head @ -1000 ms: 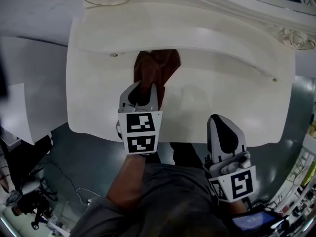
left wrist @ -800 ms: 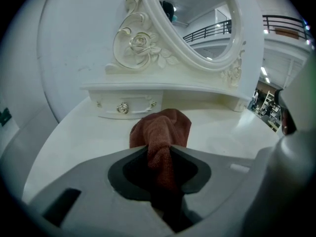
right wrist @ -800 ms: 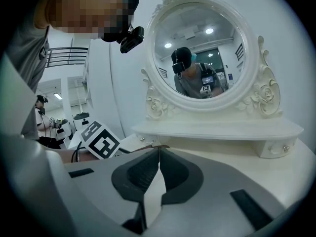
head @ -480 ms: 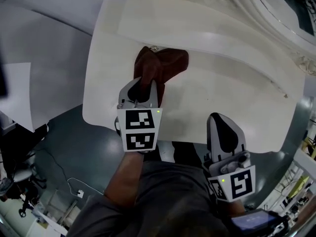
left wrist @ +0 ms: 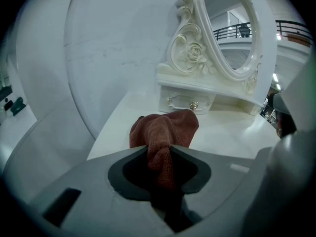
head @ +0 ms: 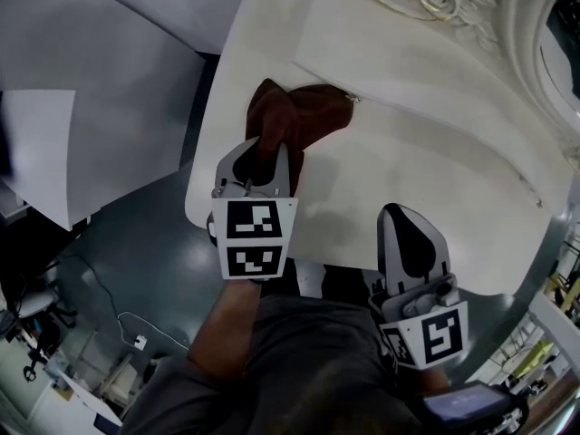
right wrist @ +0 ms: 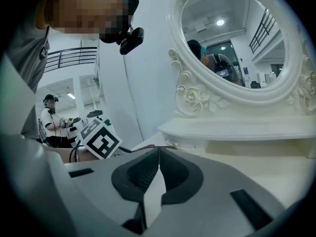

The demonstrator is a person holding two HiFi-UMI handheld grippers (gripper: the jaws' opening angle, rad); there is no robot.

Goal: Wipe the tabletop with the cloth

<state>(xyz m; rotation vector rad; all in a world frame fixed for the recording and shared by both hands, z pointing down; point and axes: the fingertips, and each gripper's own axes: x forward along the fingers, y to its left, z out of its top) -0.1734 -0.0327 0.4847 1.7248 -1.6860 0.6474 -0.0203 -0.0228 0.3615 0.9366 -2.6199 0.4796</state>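
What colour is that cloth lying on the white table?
Reddish-brown, a rusty maroon. The cloth shows best in the left gripper view.

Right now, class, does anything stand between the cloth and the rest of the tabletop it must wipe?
Nothing visible does. The left gripper is shut on the cloth, which lies on the tabletop; the surface beside it is bare.

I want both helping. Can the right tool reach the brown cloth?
Probably yes: only bare tabletop lies between the right tool and the cloth, though the left tool grips its near end.
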